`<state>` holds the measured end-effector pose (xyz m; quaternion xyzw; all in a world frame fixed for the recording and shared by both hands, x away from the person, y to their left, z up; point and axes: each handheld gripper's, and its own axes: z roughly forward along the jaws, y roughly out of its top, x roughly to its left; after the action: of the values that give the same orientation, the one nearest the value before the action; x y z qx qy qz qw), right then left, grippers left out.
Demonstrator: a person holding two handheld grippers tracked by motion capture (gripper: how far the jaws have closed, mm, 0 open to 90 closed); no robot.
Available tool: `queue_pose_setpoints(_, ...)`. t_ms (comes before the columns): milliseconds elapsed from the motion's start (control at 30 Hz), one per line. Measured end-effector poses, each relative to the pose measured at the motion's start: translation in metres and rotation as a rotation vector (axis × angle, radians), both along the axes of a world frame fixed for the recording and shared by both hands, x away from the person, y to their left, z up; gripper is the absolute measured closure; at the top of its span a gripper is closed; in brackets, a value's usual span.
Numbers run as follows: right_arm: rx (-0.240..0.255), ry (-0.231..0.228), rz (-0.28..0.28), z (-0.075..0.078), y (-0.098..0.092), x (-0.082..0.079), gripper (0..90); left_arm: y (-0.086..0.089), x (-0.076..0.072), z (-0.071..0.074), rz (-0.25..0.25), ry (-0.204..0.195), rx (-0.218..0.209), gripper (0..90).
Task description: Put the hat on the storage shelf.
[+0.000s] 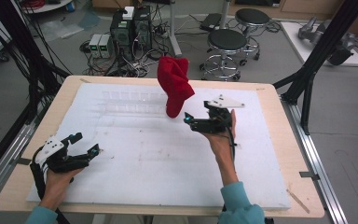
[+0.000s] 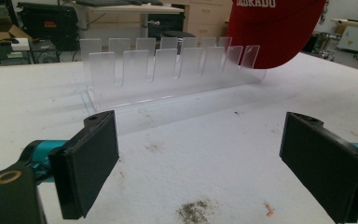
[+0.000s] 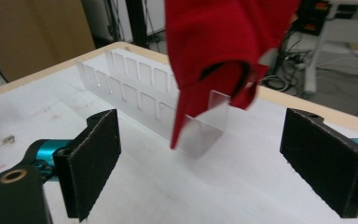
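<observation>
1. A red cap (image 1: 174, 86) stands propped upright at the right-hand end of a clear acrylic rack (image 1: 130, 103), which lies across the far half of the white mat (image 1: 121, 186). Everything else I place from that rack.

2. In the right gripper view the cap (image 3: 214, 51) hangs over the rack's end slots (image 3: 205, 121), its brim pointing down toward the mat and its crown leaning on the last clear dividers. It seems to carry itself there; nothing is holding it.

3. The right gripper (image 1: 200, 122) sits just on the near side of the rack's cap end, raised off the mat in the person's hand. Its jaws are spread wide with nothing between them, and the cap is a short way ahead of them, not touching.

4. The left gripper (image 1: 81, 147) is well back from the rack, toward the near left corner of the mat, resting low. Its jaws also stand apart and empty, looking along the rack (image 2: 168, 70) from its other end.

5. My reading: the cap looks placed on the rack and let go, so the main work seems done. What may remain is a nudge to seat it squarely, since it tilts a little, or pulling both hands away.
</observation>
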<state>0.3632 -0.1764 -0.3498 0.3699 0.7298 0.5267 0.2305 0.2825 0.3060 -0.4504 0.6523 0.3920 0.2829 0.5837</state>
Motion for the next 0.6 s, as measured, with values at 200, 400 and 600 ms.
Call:
queue_pose_setpoints(200, -0.001, -0.011, -0.026, 0.006, -0.043, -0.033, 11.3, -0.001, -0.005, -0.001, -0.004, -0.051, 0.009, 11.9)
queue_pose_setpoints(400, -0.025, -0.057, -0.037, -0.004, -0.071, -0.062, 11.4, -0.001, -0.006, -0.001, -0.005, -0.066, 0.008, 11.9)
queue_pose_setpoints(600, -0.014, -0.094, -0.023, -0.034, -0.088, -0.091, 11.4, -0.001, -0.006, -0.001, -0.003, -0.065, 0.002, 11.9)
